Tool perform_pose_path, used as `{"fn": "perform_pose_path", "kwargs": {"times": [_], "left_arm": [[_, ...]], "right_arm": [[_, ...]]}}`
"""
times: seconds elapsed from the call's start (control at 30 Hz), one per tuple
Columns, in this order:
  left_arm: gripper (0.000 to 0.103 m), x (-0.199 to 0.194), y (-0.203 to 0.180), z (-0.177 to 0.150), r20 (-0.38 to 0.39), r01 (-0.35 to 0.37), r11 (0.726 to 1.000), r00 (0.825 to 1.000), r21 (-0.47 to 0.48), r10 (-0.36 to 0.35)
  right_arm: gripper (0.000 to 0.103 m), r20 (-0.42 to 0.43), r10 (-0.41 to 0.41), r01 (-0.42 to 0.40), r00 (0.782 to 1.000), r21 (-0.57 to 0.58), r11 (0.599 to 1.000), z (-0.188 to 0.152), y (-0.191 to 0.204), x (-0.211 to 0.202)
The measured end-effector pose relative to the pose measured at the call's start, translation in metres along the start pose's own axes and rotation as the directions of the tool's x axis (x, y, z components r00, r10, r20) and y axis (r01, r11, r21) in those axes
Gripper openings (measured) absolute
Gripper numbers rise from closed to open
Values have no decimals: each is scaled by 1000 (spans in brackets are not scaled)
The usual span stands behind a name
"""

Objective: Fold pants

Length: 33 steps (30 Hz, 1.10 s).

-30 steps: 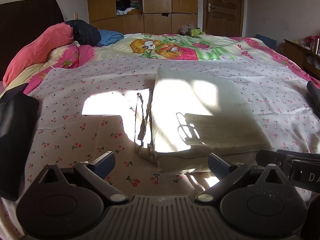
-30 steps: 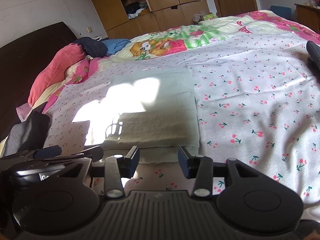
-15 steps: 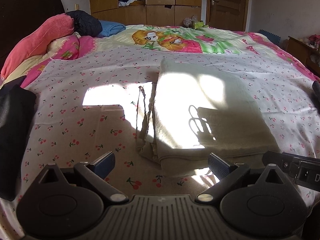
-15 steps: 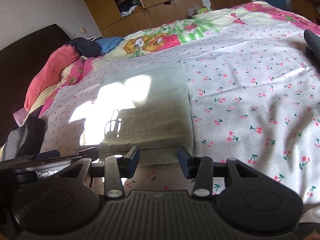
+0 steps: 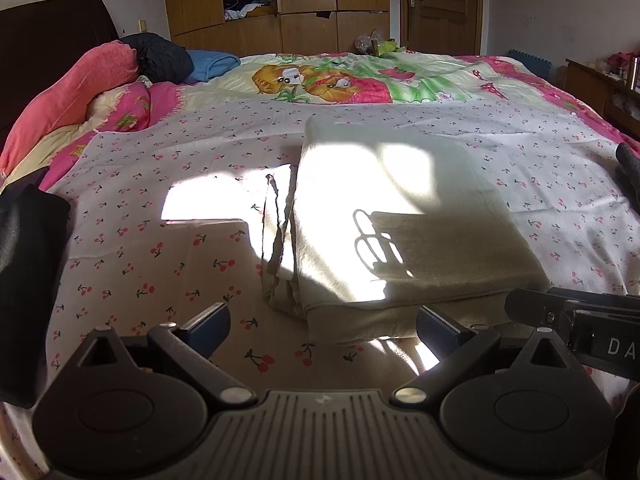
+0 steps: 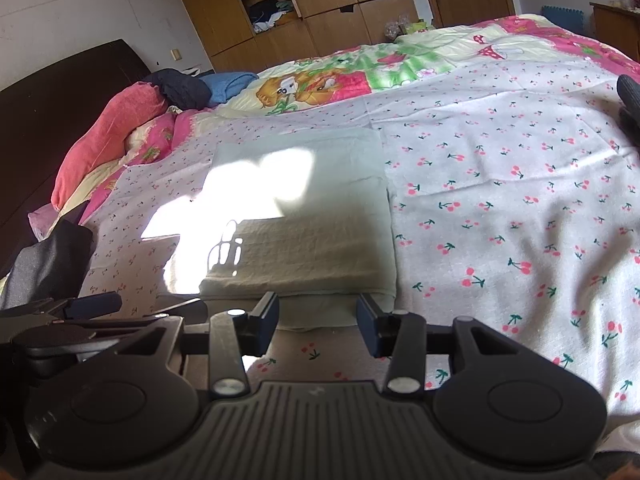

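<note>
The cream pants [image 5: 400, 220] lie folded into a flat rectangle on the cherry-print sheet [image 5: 168, 264], with a drawstring [image 5: 269, 216] trailing off the left side. They also show in the right wrist view [image 6: 312, 224]. My left gripper [image 5: 322, 326] is open and empty, just short of the fold's near left corner. My right gripper [image 6: 317, 322] is open and empty at the fold's near edge, not touching it. The right gripper's body shows in the left wrist view [image 5: 580, 320].
A dark garment [image 5: 24, 280] lies at the left edge of the bed. Pink pillows [image 5: 72, 92] and dark and blue clothes [image 5: 176, 58] sit at the headboard. A cartoon quilt [image 5: 360, 76] covers the far bed. A wardrobe [image 5: 304, 4] and door stand behind.
Both grippers have drawn back and tilted slightly, so the folded pants look a little farther off. The pants have not moved. Both jaws stay open.
</note>
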<state>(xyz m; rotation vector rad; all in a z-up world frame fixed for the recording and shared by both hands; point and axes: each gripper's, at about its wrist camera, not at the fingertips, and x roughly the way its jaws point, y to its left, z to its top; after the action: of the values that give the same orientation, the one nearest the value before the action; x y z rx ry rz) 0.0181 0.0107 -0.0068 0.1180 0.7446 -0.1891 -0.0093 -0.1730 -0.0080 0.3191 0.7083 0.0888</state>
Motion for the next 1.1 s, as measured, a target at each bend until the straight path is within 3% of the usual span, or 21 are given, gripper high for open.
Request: {"fn": "perform_pose_path", "kwargs": {"times": [0.5,0.6,0.7,0.9,1.1], "left_arm": [[103,-5,1,0,13,2,1000,1000,-5,-2],[103,-10,12,9,25,38,999,999,-35,-37],[103,-7,25,27,43,35,999,999,-36,-33],[103,24,36,59,56,47,998,997,-34,-45],[103,82,27,78,49,61,998,997,11,-62]], "right_arm": [[45,2,13,-13,1000,-7,1000,0,2,-2],[45,33,35,-36,999,21,999,9,-3,-9],[52,48,47,-49,998,37,998,29,-11,-5],[56,22,54,-55,998,61,997,64,-30,38],[58,-43,47,-43,998,90,995,73,-43,101]]}}
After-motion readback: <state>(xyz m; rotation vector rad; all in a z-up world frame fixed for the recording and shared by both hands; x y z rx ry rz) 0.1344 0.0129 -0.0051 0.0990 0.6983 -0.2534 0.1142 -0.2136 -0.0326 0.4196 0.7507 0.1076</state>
